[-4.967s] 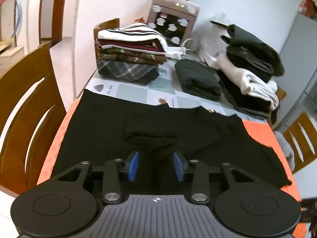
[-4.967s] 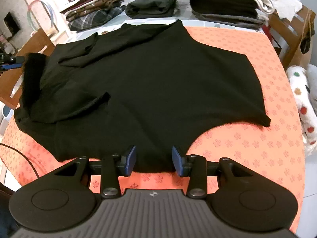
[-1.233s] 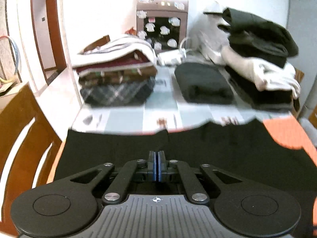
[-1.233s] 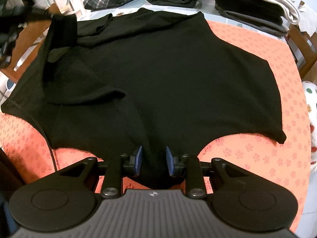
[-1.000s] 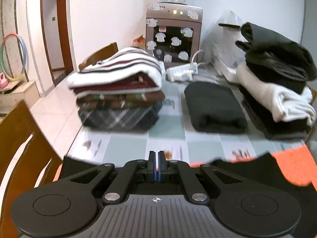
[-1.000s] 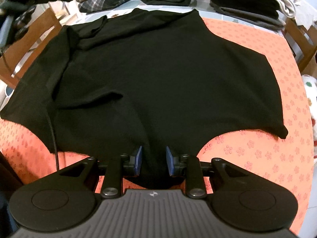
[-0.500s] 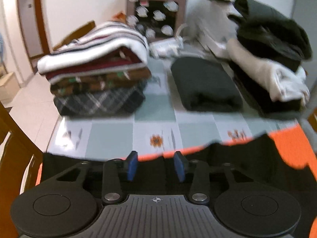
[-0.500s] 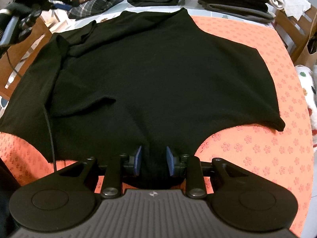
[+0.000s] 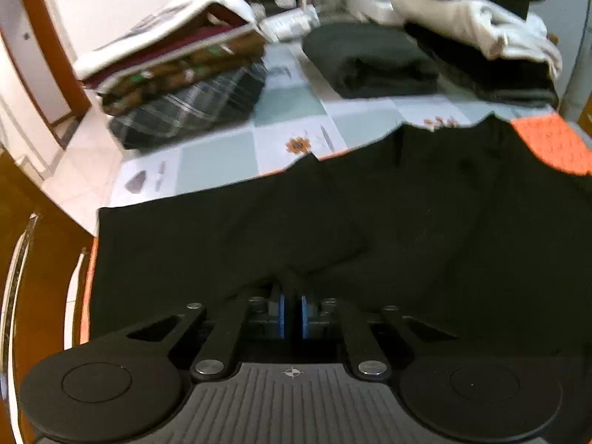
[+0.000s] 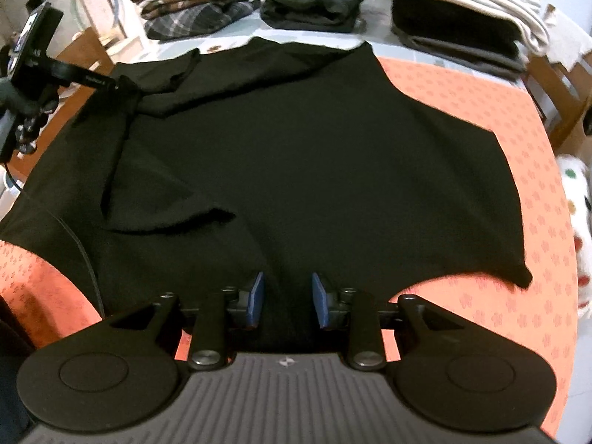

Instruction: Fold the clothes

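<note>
A black garment (image 10: 314, 155) lies spread over an orange mat (image 10: 481, 111), with one sleeve folded in on its left side. My right gripper (image 10: 286, 303) is at the near hem, and bunched black cloth sits between its blue pads (image 10: 256, 299), drawn toward them. In the left wrist view the garment (image 9: 407, 214) fills the foreground. My left gripper (image 9: 292, 314) has its pads nearly together on a raised fold of it. In the right wrist view that left gripper (image 10: 124, 85) pinches cloth at the far left edge.
Behind the garment stand stacks of folded clothes: a plaid and striped pile (image 9: 177, 85), a dark folded piece (image 9: 370, 59), and a white and dark pile (image 9: 481, 37). A wooden chair (image 9: 33, 277) stands at the left. Another chair (image 10: 562, 85) is on the right.
My left gripper, open half a second ago, has dropped lower and shut on a fold of the black garment. The right gripper keeps its hold at the near hem.
</note>
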### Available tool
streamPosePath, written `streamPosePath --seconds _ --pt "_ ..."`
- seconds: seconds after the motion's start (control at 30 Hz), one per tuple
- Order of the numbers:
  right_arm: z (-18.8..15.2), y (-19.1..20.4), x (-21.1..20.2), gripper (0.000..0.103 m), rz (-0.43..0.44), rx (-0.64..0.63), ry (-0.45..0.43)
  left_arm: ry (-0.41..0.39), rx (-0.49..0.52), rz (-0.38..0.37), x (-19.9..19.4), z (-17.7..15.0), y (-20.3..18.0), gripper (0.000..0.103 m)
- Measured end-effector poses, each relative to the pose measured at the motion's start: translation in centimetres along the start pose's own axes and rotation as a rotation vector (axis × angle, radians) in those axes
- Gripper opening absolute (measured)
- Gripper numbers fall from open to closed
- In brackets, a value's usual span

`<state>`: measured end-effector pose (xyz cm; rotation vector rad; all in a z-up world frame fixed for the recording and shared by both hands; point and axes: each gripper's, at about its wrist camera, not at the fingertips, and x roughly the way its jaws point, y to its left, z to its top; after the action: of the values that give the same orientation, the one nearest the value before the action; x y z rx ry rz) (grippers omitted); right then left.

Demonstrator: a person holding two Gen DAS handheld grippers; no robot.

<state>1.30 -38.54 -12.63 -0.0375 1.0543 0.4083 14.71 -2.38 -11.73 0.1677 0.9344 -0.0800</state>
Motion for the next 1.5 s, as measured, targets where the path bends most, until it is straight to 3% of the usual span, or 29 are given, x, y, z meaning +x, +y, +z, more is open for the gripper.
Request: streamPosePath --seconds 0.23,0.43,0.63,0.77,0.83,1.13,1.27,1.5 --pt "0.5 0.7 -0.1 0.034 0.026 -0.047 -0.016 -0.134 -0.174 0.064 -6.2 -2.5 2.6 0.008" --pt "0.0 0.8 0.2 0.034 0.048 -0.070 0.002 -0.209 -0.400 0.081 -11.8 -8.0 5.0 0.008" --pt "-0.4 0.5 0.4 0.034 0.061 -0.093 0.033 -0.122 -0.542 0.101 -13.6 -14.8 5.0 0.010" --pt "-0.1 0.4 0.4 0.034 0.062 -0.115 0.046 -0.089 -0.618 0.102 -14.8 -18.0 5.1 0.024" --pt "0.0 0.3 0.3 0.034 0.063 -0.127 0.049 -0.106 -0.643 0.098 -15.6 -18.7 5.2 0.036" --pt "0.7 0.8 0.3 0.034 0.078 -0.168 0.054 -0.149 -0.768 0.119 -16.5 -19.7 7.2 0.056" --pt "1.1 1.6 0.5 0.034 0.088 -0.204 0.053 -0.127 -0.802 0.116 -14.9 -19.5 8.6 0.062" --pt "2.7 3.7 1.3 0.036 0.082 -0.347 0.033 -0.053 -0.860 0.067 -12.5 -19.9 9.7 0.061"
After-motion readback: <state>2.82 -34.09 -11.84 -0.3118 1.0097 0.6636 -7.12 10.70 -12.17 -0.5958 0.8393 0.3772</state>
